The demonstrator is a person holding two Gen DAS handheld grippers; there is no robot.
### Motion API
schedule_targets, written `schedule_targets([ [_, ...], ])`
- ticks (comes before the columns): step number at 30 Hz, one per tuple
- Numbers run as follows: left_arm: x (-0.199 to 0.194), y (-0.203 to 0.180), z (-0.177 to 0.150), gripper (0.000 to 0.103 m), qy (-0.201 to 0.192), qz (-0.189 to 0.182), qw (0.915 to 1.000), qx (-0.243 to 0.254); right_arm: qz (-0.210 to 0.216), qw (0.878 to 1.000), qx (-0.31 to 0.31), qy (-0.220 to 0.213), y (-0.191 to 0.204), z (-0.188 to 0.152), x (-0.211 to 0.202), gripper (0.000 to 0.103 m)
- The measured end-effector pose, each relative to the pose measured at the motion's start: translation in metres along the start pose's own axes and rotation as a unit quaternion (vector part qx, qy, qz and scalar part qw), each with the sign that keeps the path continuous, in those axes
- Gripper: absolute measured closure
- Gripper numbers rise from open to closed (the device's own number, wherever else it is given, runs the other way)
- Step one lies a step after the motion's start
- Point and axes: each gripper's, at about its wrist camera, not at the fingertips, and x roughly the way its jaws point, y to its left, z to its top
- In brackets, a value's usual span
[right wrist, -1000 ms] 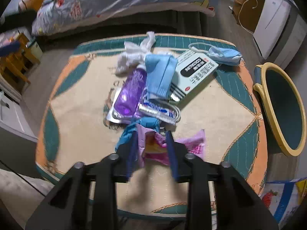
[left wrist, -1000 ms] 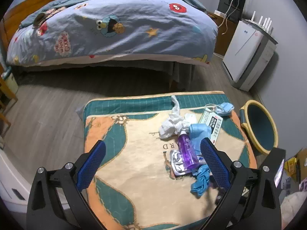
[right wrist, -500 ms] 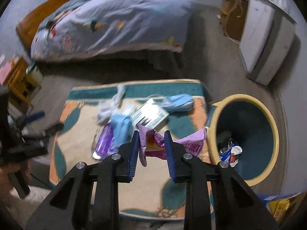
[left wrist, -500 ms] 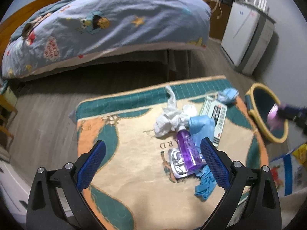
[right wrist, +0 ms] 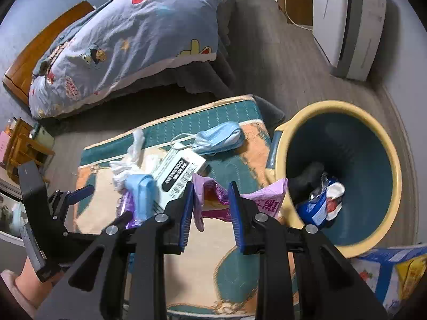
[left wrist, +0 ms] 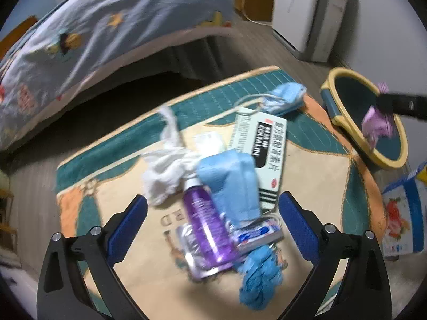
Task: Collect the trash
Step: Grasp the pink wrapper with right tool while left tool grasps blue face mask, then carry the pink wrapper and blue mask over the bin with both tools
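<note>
1. My right gripper (right wrist: 210, 210) has its jaws drawn close together on a pink snack wrapper (right wrist: 213, 200). I hold it by its middle so both loose ends hang free. One end carries white characters that I cannot read at this angle.
2. The wrapper sits at the near rim of the yellow-rimmed bin (right wrist: 384, 146), not yet over the hollow. I judge that it needs to travel further over the opening before release.
3. The bin stands on the floor just beside the rug's (left wrist: 320, 176) right edge, which keeps the carry short. It already contains a blue-and-white wrapper and a crumpled cup.
4. My left gripper (left wrist: 213, 229) has its jaws spread wide and holds nothing. It hangs above the trash pile, straddling the purple bottle (left wrist: 206, 229), apparently the next pick.
5. The bottle lies on a silver blister sheet (left wrist: 190, 253). Its print is too blurred to read.
6. Beside it lie blue gloves (left wrist: 232, 184) and white tissue (left wrist: 165, 170).
7. Beyond these, a white medicine box (left wrist: 263, 154) shows a black panel with Latin capitals, perhaps "COITALIN", and Chinese characters.
8. Farthest on the rug lies a blue face mask (left wrist: 285, 101).
</note>
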Motion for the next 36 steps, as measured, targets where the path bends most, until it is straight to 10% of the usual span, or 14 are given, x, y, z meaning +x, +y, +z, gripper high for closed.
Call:
schedule_targets([
  [3,0.014,-0.008,0.004,0.011,0.011,-0.008,0.9998,0.015,-0.002,1.000,0.003,-0.002,-0.003,0.006,0.004,0.077],
  [14,0.032,-0.004,0.015,0.077,0.034,-0.029,0.9990,0.008,0.002,1.000,0.004,-0.005,-0.007,0.020,0.014,0.077],
  [36,-0.059,-0.058,0.063,0.081,-0.113,-0.086,0.9885,0.051,-0.025,0.989,0.117,-0.092,-0.091,0.038,-0.039,0.077],
])
